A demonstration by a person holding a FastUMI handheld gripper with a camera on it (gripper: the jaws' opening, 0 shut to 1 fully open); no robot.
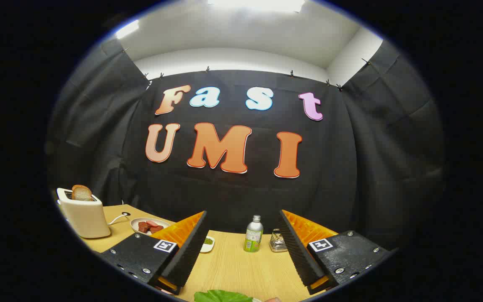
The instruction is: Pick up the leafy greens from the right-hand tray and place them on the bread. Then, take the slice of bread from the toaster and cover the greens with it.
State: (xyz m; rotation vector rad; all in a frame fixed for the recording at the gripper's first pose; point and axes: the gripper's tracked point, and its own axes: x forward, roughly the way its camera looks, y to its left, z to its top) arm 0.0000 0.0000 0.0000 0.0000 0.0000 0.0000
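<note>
My gripper [241, 247] is open, its two fingers spread wide above the wooden table [241, 268] with nothing between them. A leafy green [222, 296] shows low between the fingers, close under me, with only its top edge visible. A cream toaster [84, 214] stands far off to the left of the left finger, and a slice of bread [81, 193] sticks up out of its slot.
A plate of red meat slices [149, 225] lies beside the toaster, by the left finger. A small white dish with green bits [207, 243] peeks from behind that finger. A bottle [253, 234] and a metal holder [278, 241] stand at the table's far edge.
</note>
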